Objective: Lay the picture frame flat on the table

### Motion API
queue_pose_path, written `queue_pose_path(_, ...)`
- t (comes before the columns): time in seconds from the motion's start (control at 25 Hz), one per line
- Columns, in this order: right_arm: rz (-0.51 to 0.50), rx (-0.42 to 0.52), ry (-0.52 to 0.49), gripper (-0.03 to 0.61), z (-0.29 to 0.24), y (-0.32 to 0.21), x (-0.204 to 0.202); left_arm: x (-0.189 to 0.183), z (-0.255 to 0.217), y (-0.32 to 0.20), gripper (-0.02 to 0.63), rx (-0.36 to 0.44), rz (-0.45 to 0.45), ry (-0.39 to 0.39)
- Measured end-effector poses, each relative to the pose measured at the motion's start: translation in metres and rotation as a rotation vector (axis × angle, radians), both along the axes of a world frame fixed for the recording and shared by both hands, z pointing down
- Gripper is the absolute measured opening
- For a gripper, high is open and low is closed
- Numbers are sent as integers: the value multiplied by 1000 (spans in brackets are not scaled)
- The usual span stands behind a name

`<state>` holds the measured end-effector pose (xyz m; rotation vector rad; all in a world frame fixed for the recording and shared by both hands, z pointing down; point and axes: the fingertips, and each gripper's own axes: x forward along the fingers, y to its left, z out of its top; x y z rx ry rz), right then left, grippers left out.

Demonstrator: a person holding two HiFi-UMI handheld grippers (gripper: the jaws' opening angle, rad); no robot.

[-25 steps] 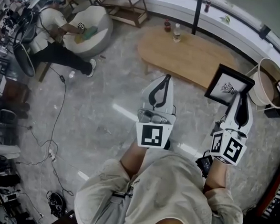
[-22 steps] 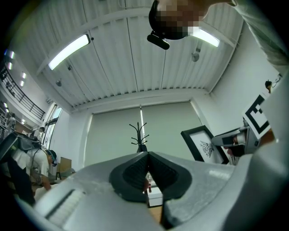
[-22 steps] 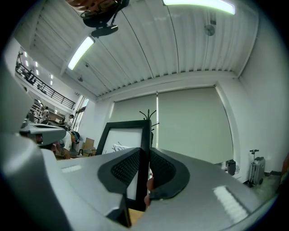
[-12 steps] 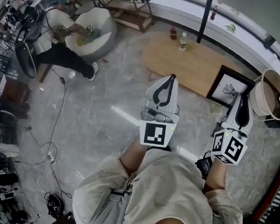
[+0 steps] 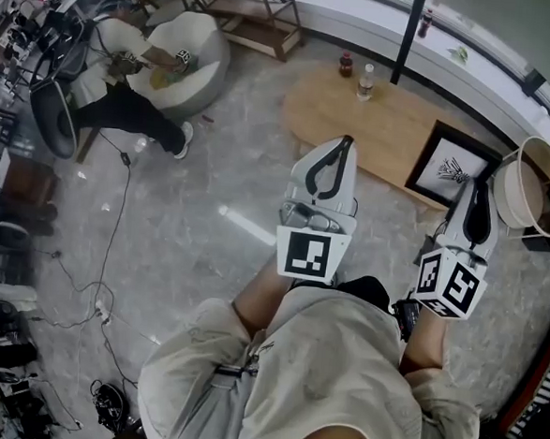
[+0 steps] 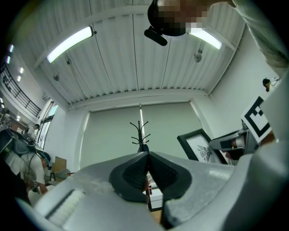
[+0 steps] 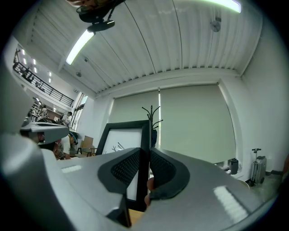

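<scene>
Right now my right gripper (image 7: 144, 168) is clamped on the picture frame (image 5: 455, 166). Its ribbed black pads (image 7: 123, 168) press either side of the frame's thin right-hand edge, which runs straight up between them. The frame is a slim black rectangular moulding round a white sheet with a spidery dark drawing. It spreads out to the left of that gripper, tilted, with its face toward my head camera. It hangs over the smooth oval wooden table (image 5: 367, 117) just ahead of the jaws; I cannot tell whether its lower corner touches the wood. My left gripper (image 5: 342, 144), a glossy white shell with dark rubbery lining, carries nothing and its tips are pressed together. It reaches toward the table's near edge, and the frame lies off to its right.
</scene>
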<state>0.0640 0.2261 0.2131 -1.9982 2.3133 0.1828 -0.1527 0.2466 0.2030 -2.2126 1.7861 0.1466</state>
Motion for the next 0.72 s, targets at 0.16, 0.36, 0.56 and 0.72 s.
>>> queue_pose_path(0.16, 7, 6, -1, 71, -2, -9, 0, -2, 3, -11, 5, -8, 0, 11)
queue_pose_path(0.36, 10, 0, -1, 71, 2, -18, 2, -3, 7, -19, 5, -12, -7, 7)
queue_pose_path(0.56, -4, 7, -1, 71, 6, -33, 0, -5, 14, -30, 5, -23, -26, 21)
queue_pose_path(0.72, -11, 5, -9, 71, 6, -53, 1, -2, 13, -49, 5, -17, -32, -6)
